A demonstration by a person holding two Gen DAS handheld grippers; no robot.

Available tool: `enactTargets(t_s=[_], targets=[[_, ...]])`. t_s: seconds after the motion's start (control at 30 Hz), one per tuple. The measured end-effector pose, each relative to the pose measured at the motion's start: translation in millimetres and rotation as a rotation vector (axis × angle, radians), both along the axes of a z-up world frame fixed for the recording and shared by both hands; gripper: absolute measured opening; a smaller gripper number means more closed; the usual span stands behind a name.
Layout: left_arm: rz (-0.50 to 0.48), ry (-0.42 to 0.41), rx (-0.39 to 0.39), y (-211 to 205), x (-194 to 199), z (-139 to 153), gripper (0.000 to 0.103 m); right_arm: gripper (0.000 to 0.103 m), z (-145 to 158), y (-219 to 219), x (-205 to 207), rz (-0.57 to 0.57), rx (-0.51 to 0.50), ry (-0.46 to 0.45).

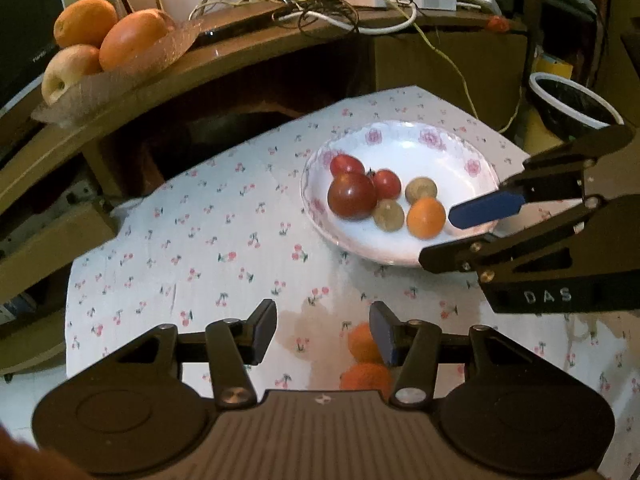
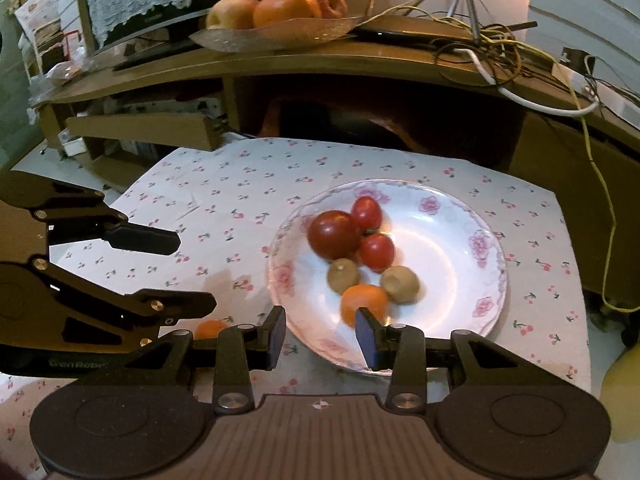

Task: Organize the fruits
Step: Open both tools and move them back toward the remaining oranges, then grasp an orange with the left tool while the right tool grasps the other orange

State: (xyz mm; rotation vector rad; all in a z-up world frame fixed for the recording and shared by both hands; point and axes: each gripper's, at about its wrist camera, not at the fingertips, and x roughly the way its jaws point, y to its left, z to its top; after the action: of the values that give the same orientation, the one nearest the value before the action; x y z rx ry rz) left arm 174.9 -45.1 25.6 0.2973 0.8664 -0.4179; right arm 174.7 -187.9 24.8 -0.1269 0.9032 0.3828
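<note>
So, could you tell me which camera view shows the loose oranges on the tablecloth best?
The left wrist view: two oranges lie on the cloth just beyond the left gripper, one partly behind its finger. The right wrist view shows only a sliver of one orange behind the left gripper's finger.

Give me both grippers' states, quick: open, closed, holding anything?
Left gripper: jaws open, holding nothing.
Right gripper: jaws open, holding nothing, over the plate's near edge.
</note>
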Motion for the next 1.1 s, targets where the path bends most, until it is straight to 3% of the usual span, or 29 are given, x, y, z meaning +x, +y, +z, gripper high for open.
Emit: enactTargets(t_s=[0.37, 0.73, 0.9, 1.1], targets=[[-0.091, 0.054, -0.007, 4.3, -18.9, -14.3, 0.056, 0.041, -1.1, 2.9, -2.2, 0.006, 0.011, 0.013], [-0.083, 0.091, -0.019, 3.2, -16.7, -30.8, 0.056, 0.041, 0.1, 6.4, -6.5, 0.027, 0.032, 0.030], [-0.086, 0.113, -0.021, 0.7, -16.9, -36.7, 0.041, 0.041, -1.2, 8.2, -7.4, 0.037, 0.036, 0.043], [-0.087, 0.106, -0.023, 2.1, -20.7, -35.9, 0.039, 0.041, -1.4, 13.7, -10.6, 0.064, 0.047, 0.056]])
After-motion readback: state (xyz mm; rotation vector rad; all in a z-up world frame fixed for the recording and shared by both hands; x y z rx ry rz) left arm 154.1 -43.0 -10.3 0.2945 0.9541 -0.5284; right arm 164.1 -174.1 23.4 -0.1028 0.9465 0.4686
